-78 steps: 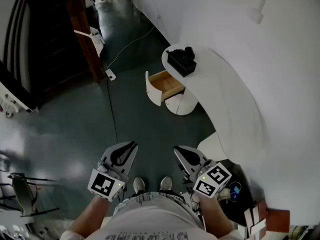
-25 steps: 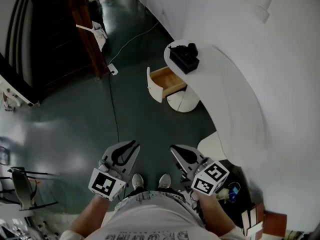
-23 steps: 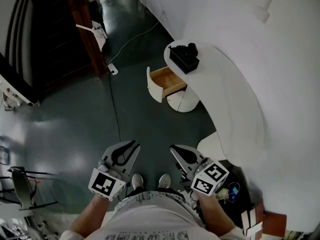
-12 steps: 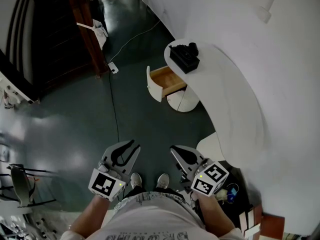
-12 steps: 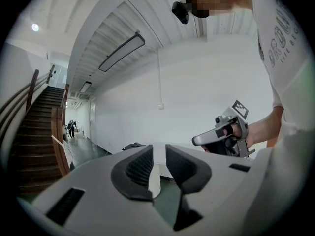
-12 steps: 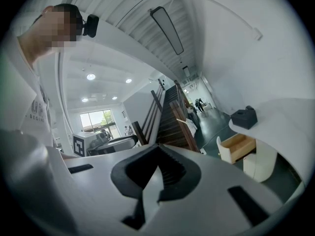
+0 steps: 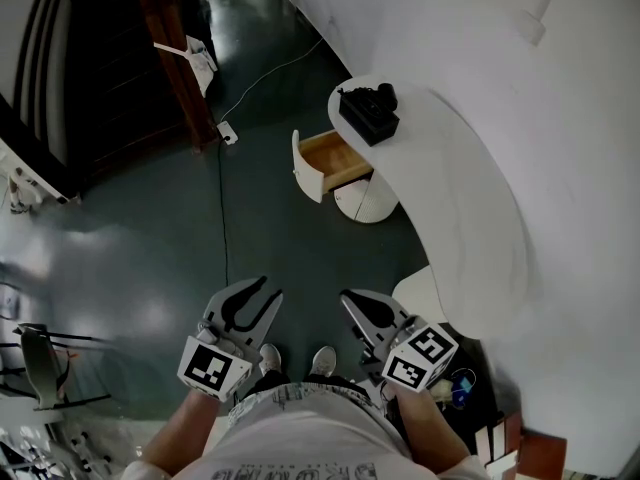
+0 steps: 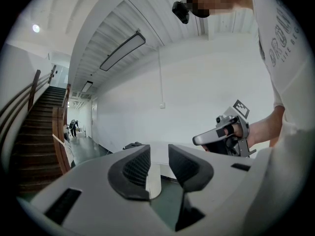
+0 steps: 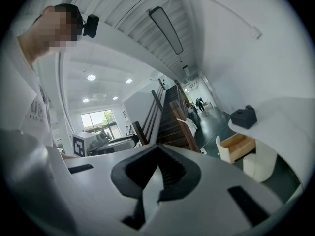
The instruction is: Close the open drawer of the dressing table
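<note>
Drawer [image 7: 328, 163] and grippers are well apart right now. The drawer sticks out of the white dressing table [image 7: 450, 198] at the far end of it, just below a black box [image 7: 367, 114] that sits on top. Its wooden inside shows, so it is open. It sticks out sideways from the table, toward the left in the head view, and its white front faces that way too. So I think the push must go from left to right, back into the table. The left gripper [image 7: 270, 288] is on the side that the front faces, so it looks like the better one for the push. Its jaws have just been opening, and now they stand apart with nothing between them. The right gripper [image 7: 348, 298] is closer to the table, and its jaws are pressed together with nothing in them. Both are held low by the person's shoes [image 7: 322, 360], pointing ahead. Dark floor [image 7: 300, 248] lies between them and the drawer, so the person has to walk up first. A thin cord [image 7: 222, 218] runs along the floor off to the left, and dark stairs [image 7: 100, 68] stand farther left. Neither seems to block the way.
</note>
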Tool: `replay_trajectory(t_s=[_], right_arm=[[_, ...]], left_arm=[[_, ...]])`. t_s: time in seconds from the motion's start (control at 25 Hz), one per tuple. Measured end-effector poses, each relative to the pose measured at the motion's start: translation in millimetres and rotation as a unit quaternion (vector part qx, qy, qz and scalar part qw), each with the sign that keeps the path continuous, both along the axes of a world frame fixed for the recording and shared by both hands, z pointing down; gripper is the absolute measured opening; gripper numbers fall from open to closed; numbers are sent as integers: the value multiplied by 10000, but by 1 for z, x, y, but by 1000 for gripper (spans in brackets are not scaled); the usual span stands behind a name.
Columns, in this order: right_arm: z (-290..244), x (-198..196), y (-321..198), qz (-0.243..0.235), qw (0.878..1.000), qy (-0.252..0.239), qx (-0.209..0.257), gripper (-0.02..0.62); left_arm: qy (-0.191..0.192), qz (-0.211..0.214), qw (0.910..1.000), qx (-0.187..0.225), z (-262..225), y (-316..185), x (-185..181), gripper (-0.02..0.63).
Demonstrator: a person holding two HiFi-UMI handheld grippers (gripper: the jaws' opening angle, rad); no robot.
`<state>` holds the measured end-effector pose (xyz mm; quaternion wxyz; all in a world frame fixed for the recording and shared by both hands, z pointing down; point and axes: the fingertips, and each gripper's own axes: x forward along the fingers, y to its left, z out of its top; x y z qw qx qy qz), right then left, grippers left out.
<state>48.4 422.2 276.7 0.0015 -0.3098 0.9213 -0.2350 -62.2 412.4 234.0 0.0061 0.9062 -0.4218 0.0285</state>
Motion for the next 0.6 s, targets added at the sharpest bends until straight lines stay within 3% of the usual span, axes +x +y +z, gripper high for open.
replay_trajectory(t_s=[0.6], right_arm=[[2,28,-12,6,10000,-66,-10,9]], left_arm=[[-65,-83,9999,16,1,-14,27,170]])
